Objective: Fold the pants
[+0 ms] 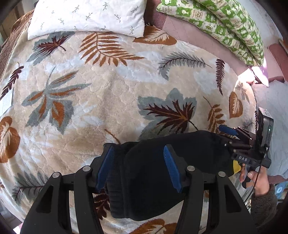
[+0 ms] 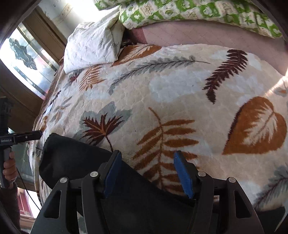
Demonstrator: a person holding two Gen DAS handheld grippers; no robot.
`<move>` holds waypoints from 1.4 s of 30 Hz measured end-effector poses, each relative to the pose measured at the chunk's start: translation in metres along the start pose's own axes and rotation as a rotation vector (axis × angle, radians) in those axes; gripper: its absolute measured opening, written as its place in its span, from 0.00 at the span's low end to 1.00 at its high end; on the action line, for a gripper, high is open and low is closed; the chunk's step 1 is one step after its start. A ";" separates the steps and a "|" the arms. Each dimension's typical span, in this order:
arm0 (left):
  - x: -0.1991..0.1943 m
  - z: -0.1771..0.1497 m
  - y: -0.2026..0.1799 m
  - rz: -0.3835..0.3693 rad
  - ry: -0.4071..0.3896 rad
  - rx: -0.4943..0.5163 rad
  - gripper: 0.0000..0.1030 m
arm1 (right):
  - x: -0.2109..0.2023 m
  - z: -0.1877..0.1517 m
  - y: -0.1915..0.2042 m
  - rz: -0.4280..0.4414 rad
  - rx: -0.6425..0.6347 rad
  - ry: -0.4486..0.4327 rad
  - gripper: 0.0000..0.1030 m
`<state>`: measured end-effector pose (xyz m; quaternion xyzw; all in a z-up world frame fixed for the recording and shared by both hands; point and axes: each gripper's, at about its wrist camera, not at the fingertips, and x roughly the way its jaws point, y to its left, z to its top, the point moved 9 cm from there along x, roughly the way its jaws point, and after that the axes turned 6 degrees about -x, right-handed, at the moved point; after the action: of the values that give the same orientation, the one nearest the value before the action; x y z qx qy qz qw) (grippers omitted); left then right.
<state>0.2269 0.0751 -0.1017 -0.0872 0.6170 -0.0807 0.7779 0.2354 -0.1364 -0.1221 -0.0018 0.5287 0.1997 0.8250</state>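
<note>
The left gripper (image 1: 138,167) stands with its ribbed blue pads (image 1: 171,166) parted over the black pants (image 1: 153,180), the fabric lying below and between them, unpinched. The right gripper (image 2: 149,173) is likewise spread, its left pad at the pants' (image 2: 75,158) edge and bare blanket showing in the gap. The pants are a soft, thick knit, folded into a rounded bundle; in the left wrist view the long axis runs from 7 o'clock to 3 o'clock, a ribbed band at the lower end. They lie near the bed's front edge on a plush cream blanket (image 1: 100,93) printed with rust, grey and maroon leaves. At 12 o'clock sits a white sprigged pillow (image 1: 86,16), at 1 o'clock a green patterned quilt (image 1: 225,23) on a pink quilted sheet (image 1: 187,30). In the right wrist view a sunlit window (image 2: 27,59) fills 9 to 10 o'clock.
</note>
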 end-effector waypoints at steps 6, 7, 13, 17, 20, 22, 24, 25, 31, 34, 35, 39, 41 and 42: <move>0.019 0.005 -0.015 0.022 0.021 0.049 0.55 | 0.013 -0.034 0.041 0.030 -0.206 0.079 0.60; 0.022 0.004 -0.017 0.026 0.029 0.053 0.55 | 0.012 -0.036 0.041 0.020 -0.226 0.084 0.60; 0.034 0.002 -0.039 0.031 0.059 0.117 0.55 | 0.017 -0.024 0.040 0.013 -0.264 0.112 0.60; 0.042 0.003 -0.066 0.019 0.102 0.226 0.55 | 0.024 -0.022 0.041 0.044 -0.299 0.160 0.60; 0.044 0.005 -0.088 0.037 0.108 0.352 0.55 | 0.024 -0.026 0.040 0.078 -0.314 0.202 0.58; 0.045 0.006 -0.097 0.061 0.102 0.429 0.55 | 0.021 -0.027 0.043 0.100 -0.337 0.210 0.51; 0.047 0.007 -0.102 0.073 0.108 0.481 0.55 | 0.018 -0.030 0.047 0.101 -0.378 0.205 0.43; 0.050 0.006 -0.104 0.072 0.120 0.502 0.55 | 0.016 -0.032 0.048 0.092 -0.399 0.197 0.37; 0.079 -0.015 -0.099 0.194 0.174 0.636 0.55 | 0.005 -0.037 0.052 0.056 -0.438 0.130 0.23; 0.079 -0.013 -0.096 0.195 0.139 0.542 0.23 | 0.001 -0.039 0.051 0.035 -0.439 0.100 0.21; 0.078 -0.014 -0.095 0.176 0.150 0.513 0.16 | 0.000 -0.039 0.051 0.019 -0.443 0.090 0.20; 0.061 -0.004 -0.093 0.230 0.030 0.488 0.09 | -0.008 -0.039 0.054 -0.047 -0.452 0.044 0.14; 0.063 0.005 -0.085 0.256 0.023 0.438 0.09 | -0.018 -0.033 0.051 -0.073 -0.439 -0.005 0.06; 0.067 0.007 -0.079 0.274 0.038 0.417 0.09 | -0.018 -0.033 0.048 -0.075 -0.421 -0.005 0.06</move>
<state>0.2473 -0.0168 -0.1450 0.1609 0.6078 -0.1018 0.7709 0.1845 -0.1055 -0.1111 -0.1934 0.4728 0.2751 0.8145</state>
